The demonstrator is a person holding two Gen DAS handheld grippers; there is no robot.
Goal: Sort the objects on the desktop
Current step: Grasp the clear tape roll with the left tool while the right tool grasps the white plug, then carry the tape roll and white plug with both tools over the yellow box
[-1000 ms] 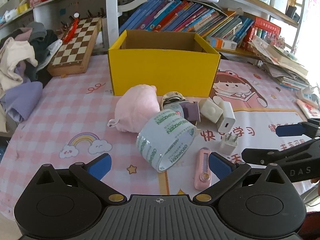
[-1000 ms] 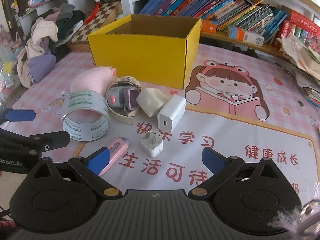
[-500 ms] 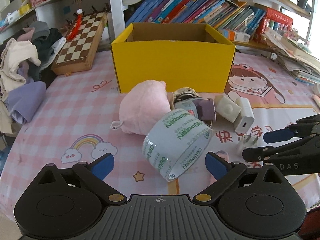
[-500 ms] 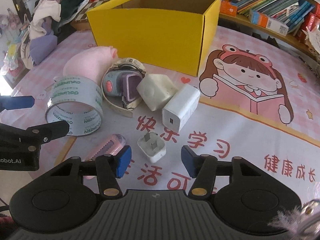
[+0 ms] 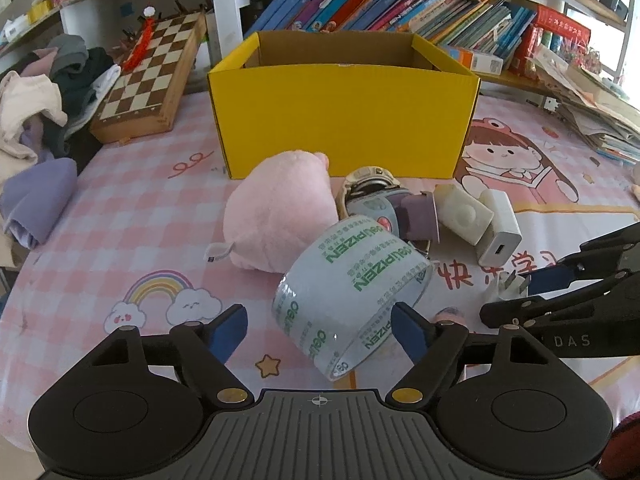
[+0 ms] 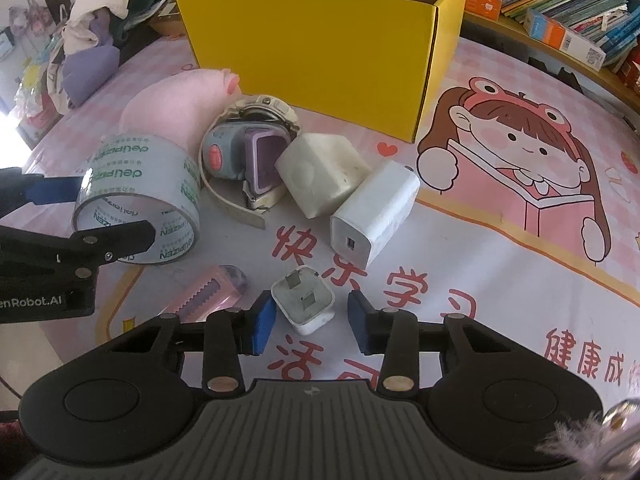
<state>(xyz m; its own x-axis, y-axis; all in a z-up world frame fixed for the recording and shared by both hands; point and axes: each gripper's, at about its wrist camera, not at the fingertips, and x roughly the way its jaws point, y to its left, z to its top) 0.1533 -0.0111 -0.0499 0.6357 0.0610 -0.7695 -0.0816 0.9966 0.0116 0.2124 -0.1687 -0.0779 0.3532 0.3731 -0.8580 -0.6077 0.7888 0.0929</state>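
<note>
A yellow open box [image 5: 344,120] stands at the back of the table; it also shows in the right wrist view [image 6: 320,36]. In front of it lie a pink plush [image 5: 280,220], a watch [image 6: 244,156], a clear tape roll [image 5: 352,292], two white chargers [image 6: 376,212] and a pink utility knife [image 6: 208,292]. My left gripper [image 5: 320,330] is open, its pads on either side of the tape roll's near rim. My right gripper [image 6: 312,322] is open, its pads on either side of a small white plug adapter [image 6: 303,304] without touching it.
A chessboard [image 5: 148,80] and a pile of clothes [image 5: 36,120] lie at the left. A bookshelf [image 5: 400,4] runs behind the box, with stacked papers [image 5: 592,112] at the right. A pink cartoon mat [image 6: 500,200] covers the table.
Both grippers have moved forward and down. The left now straddles the tape roll. The right has narrowed and now straddles the small plug adapter.
</note>
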